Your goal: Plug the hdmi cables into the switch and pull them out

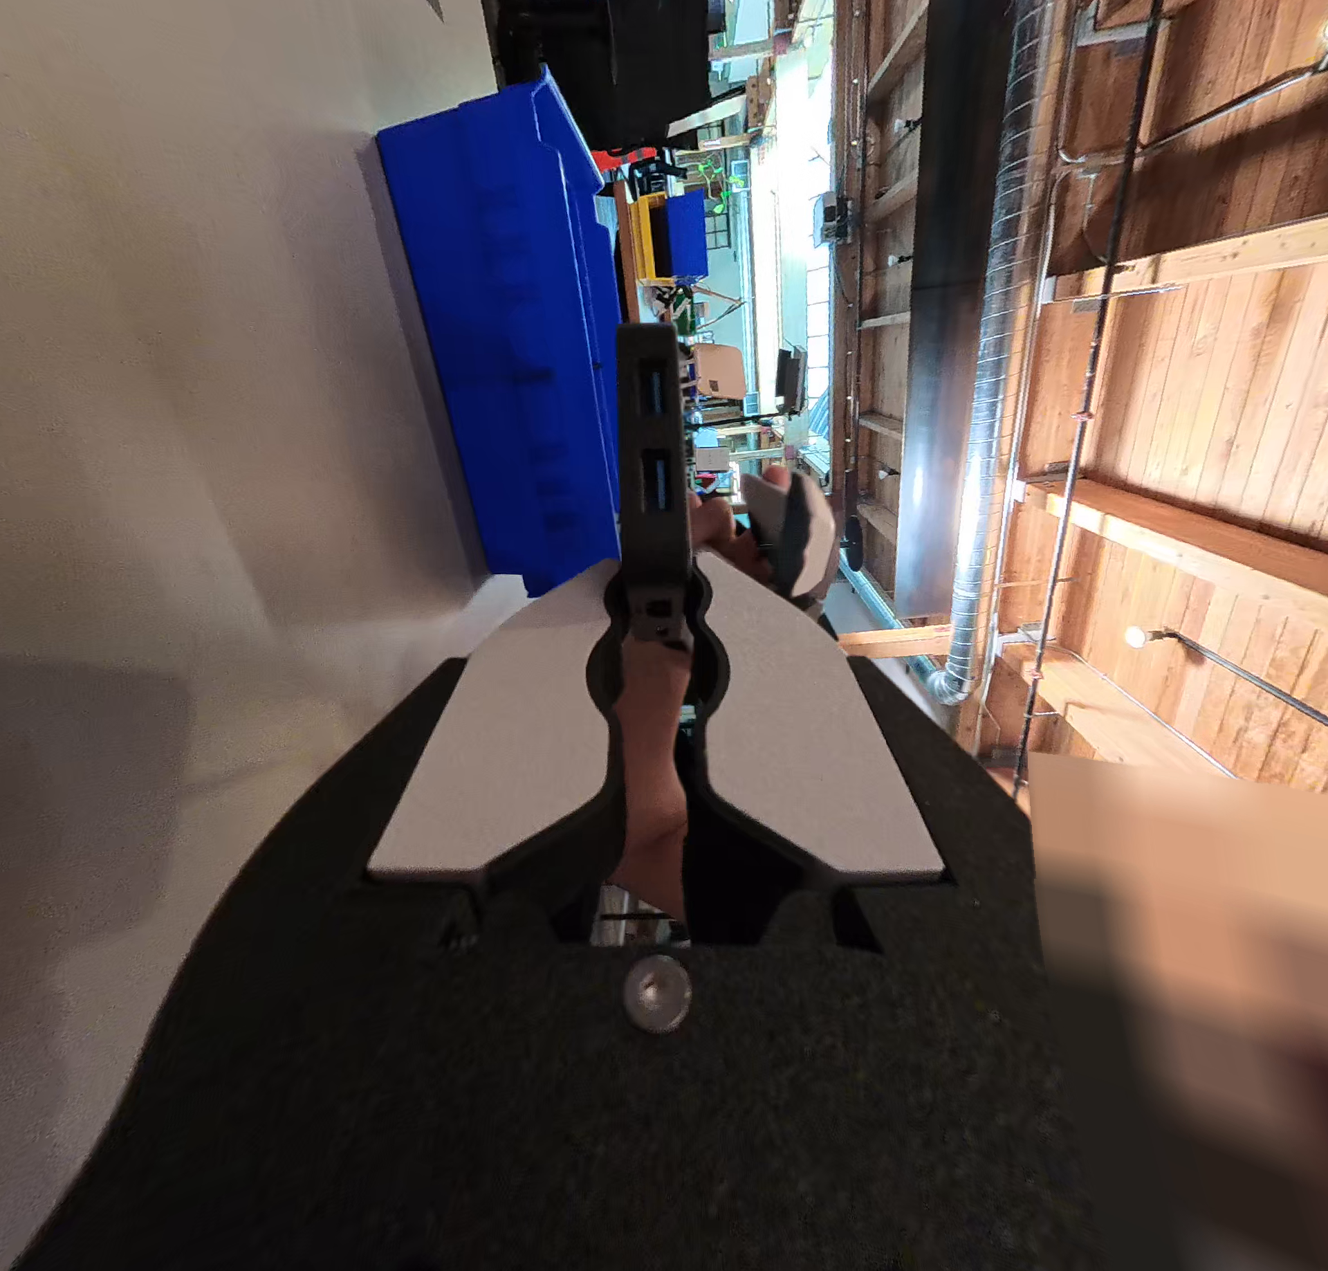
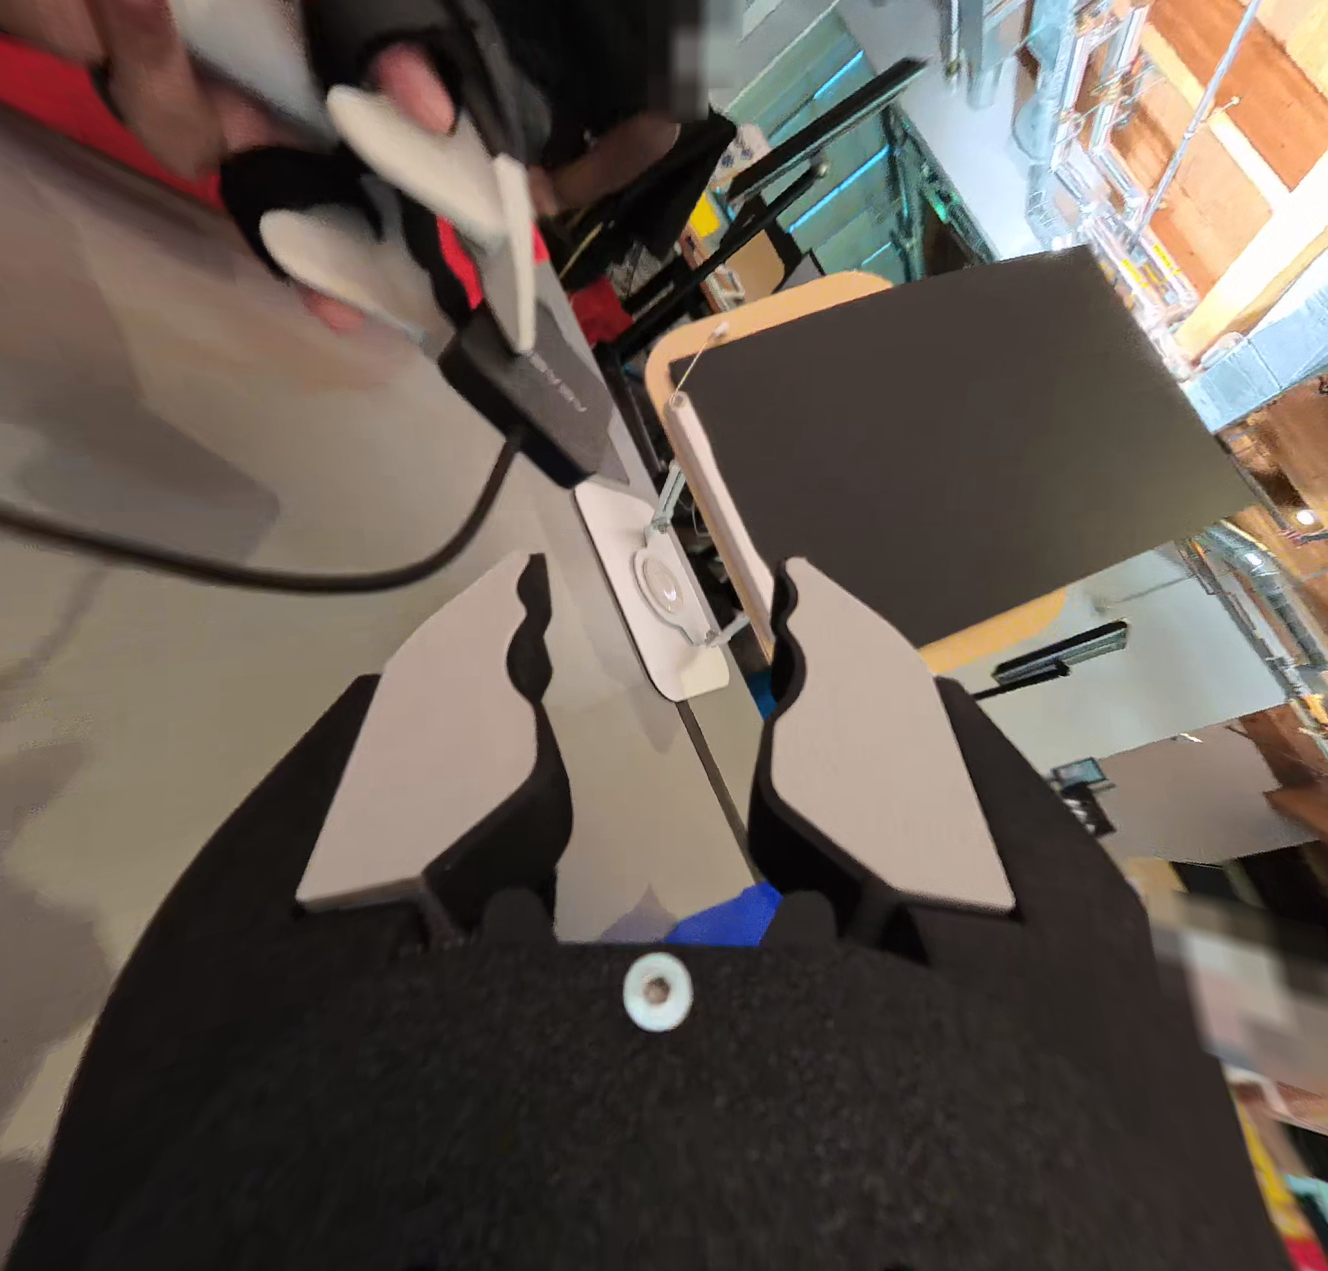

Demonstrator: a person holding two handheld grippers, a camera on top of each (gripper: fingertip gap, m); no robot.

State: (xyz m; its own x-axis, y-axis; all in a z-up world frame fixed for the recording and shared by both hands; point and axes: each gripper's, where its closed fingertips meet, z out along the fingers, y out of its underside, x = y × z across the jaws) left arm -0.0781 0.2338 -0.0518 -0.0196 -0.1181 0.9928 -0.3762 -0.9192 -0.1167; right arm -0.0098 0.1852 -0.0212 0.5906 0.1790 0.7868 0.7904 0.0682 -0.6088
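Note:
My left gripper [image 1: 655,593] is shut on the dark grey switch [image 1: 650,460], held edge-on above the table with two blue ports facing the camera. In the right wrist view the same switch [image 2: 557,402] hangs from the left gripper [image 2: 514,316] at the upper left, a black cable [image 2: 345,575] trailing from its end across the table. My right gripper [image 2: 661,589] is open and empty, below and right of the switch. It also shows in the left wrist view [image 1: 790,525], just beyond the switch.
A blue plastic bin [image 1: 503,331] stands on the white table [image 1: 180,374] beside the switch. A white plate with a clear round part [image 2: 665,600] lies at the table's edge, under my right gripper. A black board [image 2: 970,431] stands beyond it.

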